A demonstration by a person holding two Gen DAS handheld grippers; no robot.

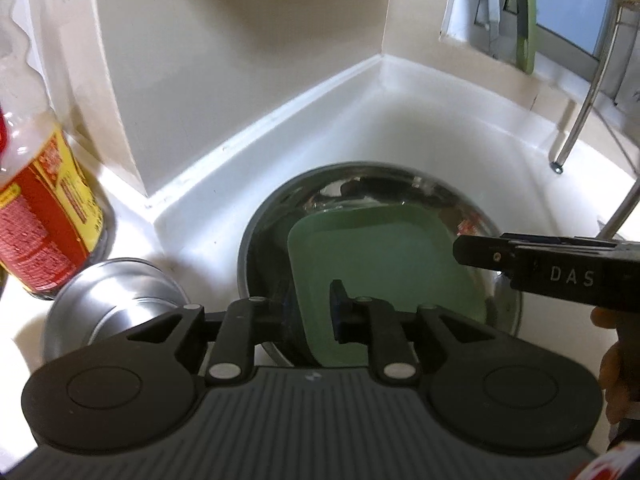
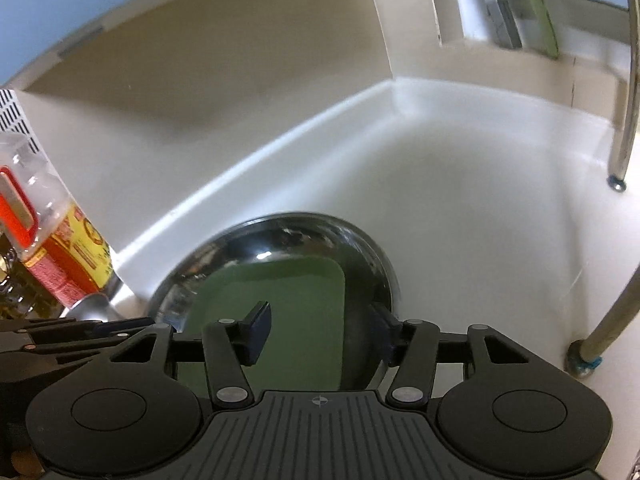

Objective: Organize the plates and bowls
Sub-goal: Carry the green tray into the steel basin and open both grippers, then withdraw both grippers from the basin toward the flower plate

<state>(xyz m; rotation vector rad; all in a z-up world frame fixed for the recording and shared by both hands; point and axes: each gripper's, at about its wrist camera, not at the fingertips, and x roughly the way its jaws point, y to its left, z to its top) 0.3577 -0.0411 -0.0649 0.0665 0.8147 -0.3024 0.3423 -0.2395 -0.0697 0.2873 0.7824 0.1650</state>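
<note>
A large steel bowl (image 1: 400, 184) stands on the white counter with a green square plate (image 1: 380, 256) lying inside it. My left gripper (image 1: 316, 312) straddles the bowl's near left rim and the plate's edge, jaws narrow; whether it clamps them I cannot tell. My right gripper (image 2: 320, 328) is open over the same bowl (image 2: 304, 236) and plate (image 2: 280, 312), one finger over the plate, the other outside the right rim. The right gripper also shows from the side in the left wrist view (image 1: 560, 272).
A small steel bowl (image 1: 116, 304) lies upturned to the left. A bottle with a red and yellow label (image 1: 40, 208) stands beside it. Chrome rack legs (image 2: 620, 152) stand at the right. The counter (image 1: 440, 128) meets beige walls in a corner.
</note>
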